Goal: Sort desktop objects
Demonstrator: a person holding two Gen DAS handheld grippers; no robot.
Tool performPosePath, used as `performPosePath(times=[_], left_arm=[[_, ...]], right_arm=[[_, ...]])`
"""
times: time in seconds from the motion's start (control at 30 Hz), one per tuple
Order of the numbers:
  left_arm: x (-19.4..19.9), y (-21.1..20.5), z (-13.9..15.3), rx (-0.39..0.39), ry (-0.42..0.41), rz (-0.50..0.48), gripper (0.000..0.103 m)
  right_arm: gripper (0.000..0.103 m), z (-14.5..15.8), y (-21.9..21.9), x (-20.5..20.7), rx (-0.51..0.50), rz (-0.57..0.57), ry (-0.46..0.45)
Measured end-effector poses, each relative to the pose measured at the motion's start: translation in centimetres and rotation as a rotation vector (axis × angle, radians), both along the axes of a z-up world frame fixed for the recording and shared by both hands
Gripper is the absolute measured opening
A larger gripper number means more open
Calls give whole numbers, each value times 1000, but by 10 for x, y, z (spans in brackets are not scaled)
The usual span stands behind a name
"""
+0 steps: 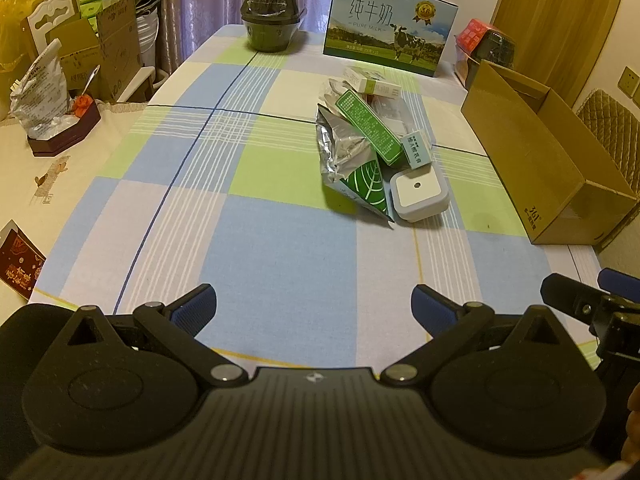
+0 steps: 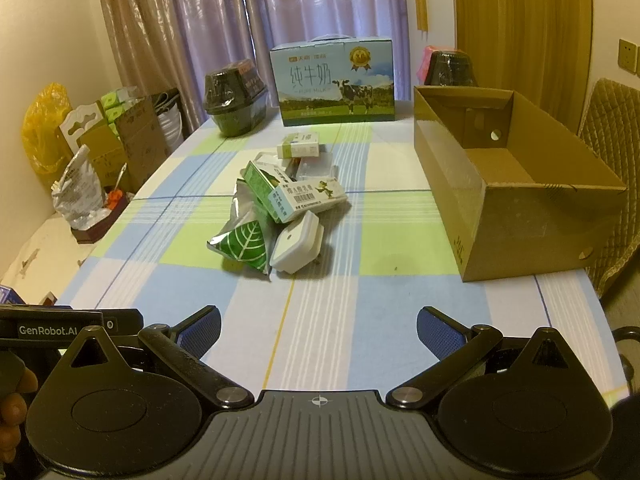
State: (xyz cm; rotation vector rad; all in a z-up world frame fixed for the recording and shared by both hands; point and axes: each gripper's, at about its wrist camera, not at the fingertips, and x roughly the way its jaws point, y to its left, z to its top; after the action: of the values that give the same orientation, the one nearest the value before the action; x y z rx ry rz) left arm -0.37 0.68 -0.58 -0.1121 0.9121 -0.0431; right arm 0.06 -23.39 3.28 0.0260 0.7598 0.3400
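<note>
Both grippers low over the near edge of the bench, well short of the work. Left gripper: jaws wide apart, nothing between them. Right gripper: jaws likewise spread and empty.

The things to sort: one loose heap mid-bench, nothing yet in the open cardboard box to the right. Heap made up of a foil pouch with a leaf print, a white square case just beside it and tilted, a green carton leaning on the pouch, a white carton with a barcode across the green one, and a small white-green box at the far end atop clear packaging.

Likely trouble, judged from this layout:

- Overlap. Pulling a lower piece, such as the pouch, probably drags or topples the cartons resting on it.
- Crinkled foil: slippery, shapeless, prone to sliding out of a pinch or folding instead of lifting.
- White case tilted against its neighbours: a squeeze on slanted faces may squirt it sideways.
- Two grippers close together, one heap: risk of collision when reaching in at once.
- Tall box wall: a low carry could clip the rim and knock the load loose.
- Milk carton case and dark wrapped tubs behind the heap: at risk from overreach.

Safest guess: top pieces first.
</note>
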Motion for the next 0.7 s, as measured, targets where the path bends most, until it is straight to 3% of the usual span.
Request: performPosePath(times=[0.7], left_arm=[[1,0,-1,2,1,5,102]], right_arm=[[101,-1,3,5,-8,11,14]])
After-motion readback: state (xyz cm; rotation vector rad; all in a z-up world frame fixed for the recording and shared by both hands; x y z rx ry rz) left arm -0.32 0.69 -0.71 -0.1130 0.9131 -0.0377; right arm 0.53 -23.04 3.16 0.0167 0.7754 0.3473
